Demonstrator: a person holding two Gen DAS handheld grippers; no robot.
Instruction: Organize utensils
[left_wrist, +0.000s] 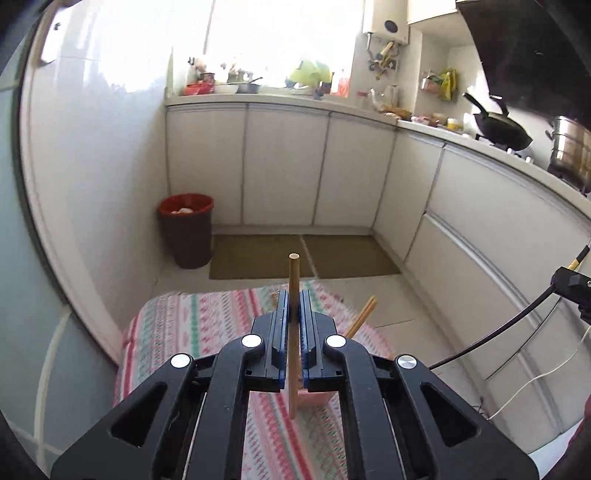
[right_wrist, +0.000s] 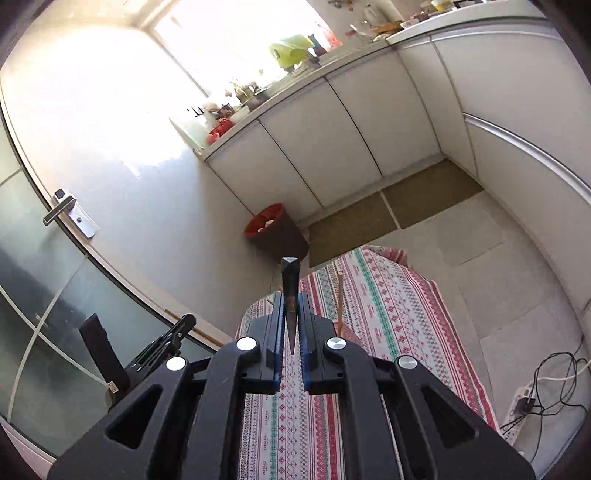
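My left gripper (left_wrist: 294, 301) is shut on a light wooden chopstick (left_wrist: 293, 280) that stands upright between the jaws, above a table with a striped patterned cloth (left_wrist: 192, 325). A pink holder (left_wrist: 314, 398) sits below the jaws, with two wooden chopsticks (left_wrist: 364, 315) leaning out of it to the right. My right gripper (right_wrist: 291, 299) is shut on a dark chopstick (right_wrist: 289, 275) with a black faceted end, held upright over the same cloth (right_wrist: 388, 306). A pale chopstick (right_wrist: 338, 295) stands just beyond the right gripper.
A brown bin with a red liner (left_wrist: 186, 229) stands on the floor by the white cabinets (left_wrist: 284, 166). Brown mats (left_wrist: 306, 254) lie on the tiled floor. A wok (left_wrist: 498, 125) and a steel pot (left_wrist: 570, 151) sit on the counter. Cables and a power strip (right_wrist: 524, 406) lie on the floor.
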